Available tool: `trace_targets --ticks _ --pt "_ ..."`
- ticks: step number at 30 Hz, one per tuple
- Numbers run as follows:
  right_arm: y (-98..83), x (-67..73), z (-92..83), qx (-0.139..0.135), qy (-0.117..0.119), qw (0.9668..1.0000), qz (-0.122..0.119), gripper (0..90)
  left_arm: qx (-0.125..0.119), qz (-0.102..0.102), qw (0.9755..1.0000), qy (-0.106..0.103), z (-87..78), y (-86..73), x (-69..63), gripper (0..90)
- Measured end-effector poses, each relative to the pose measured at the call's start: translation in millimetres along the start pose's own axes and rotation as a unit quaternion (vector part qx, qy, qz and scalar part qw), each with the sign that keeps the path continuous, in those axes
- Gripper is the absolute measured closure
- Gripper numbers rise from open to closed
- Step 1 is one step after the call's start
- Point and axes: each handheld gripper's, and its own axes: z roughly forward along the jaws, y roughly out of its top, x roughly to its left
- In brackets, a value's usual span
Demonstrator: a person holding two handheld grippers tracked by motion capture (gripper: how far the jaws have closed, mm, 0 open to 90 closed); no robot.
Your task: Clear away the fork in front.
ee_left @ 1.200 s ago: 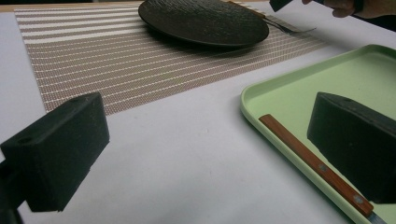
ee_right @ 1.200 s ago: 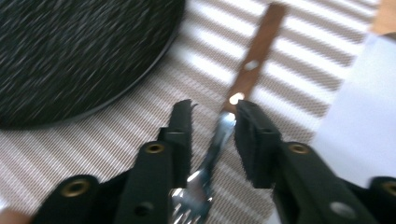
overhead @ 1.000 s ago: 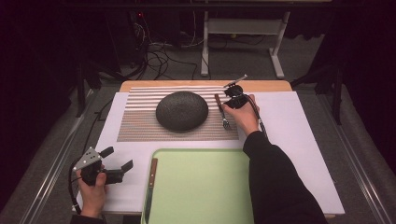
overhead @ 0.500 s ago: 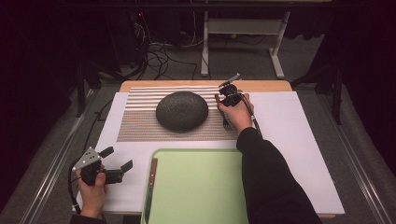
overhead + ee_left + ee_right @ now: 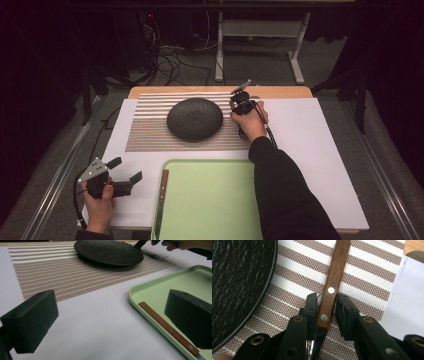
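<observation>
The right gripper (image 5: 325, 308), jaws just closing around the brown wooden-handled utensil (image 5: 333, 283) lying on the striped woven placemat (image 5: 367, 277) beside the black textured plate (image 5: 237, 285), should probably seat both pads squarely on the handle before lifting.

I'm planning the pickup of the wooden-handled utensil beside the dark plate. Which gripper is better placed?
The right gripper: its jaws, which have just been closing, already straddle the wooden handle beside the dark plate. The left gripper waits open at the table's near edge, by the green tray.
</observation>
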Motion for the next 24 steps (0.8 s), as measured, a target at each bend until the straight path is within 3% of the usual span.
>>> trace_targets --ticks 5,12,24 --pt "-0.8 0.5 -0.4 -0.002 0.004 1.0 0.006 77.6 0.001 0.001 1.0 0.0 0.1 0.0 -0.3 0.0" --pt "-5.0 -0.8 -2.8 -0.011 0.008 0.9999 -0.003 78.2 -0.001 0.0 1.0 -0.001 -0.2 -0.1 0.3 0.0" --pt "-13.5 -12.1 -25.0 -0.066 0.035 0.9972 -0.011 78.2 0.003 0.003 1.0 0.002 0.6 0.3 -0.8 0.0"
